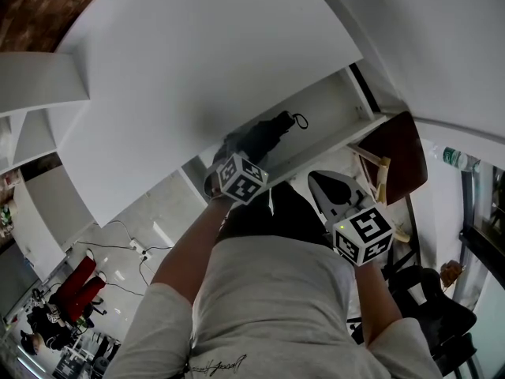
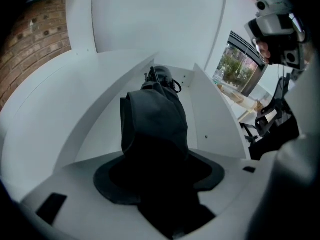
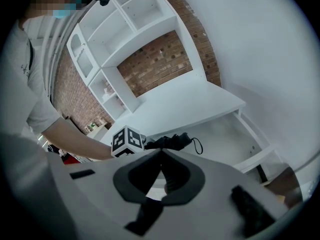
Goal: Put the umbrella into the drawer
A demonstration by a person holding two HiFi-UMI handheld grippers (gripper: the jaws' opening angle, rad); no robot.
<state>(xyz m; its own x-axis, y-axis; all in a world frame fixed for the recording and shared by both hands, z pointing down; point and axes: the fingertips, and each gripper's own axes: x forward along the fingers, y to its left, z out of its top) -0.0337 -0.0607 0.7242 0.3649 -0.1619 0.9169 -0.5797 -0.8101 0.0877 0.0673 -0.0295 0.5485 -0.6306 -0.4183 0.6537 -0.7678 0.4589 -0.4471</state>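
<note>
At frame centre, left tongs (image 2: 155,156) grasp the umbrella (image 2: 155,116) inside the open drawer (image 1: 330,107), release pending; right tongs (image 3: 161,155) clenched, empty.

Brick wall (image 1: 31,6) upper L of head view. White shelf unit (image 3: 115,29) upper L of right gripper view, brick showing behind it. White desktop (image 1: 197,77) fills top centre of head view. Brown wooden chair (image 1: 398,160) at R, bottle (image 1: 458,159) near R edge. Lower L: red item (image 1: 79,287), unclear what, and cables (image 1: 130,243) on pale floor (image 1: 150,212). Window w/ greenery (image 2: 235,66) at R of left gripper view.
</note>
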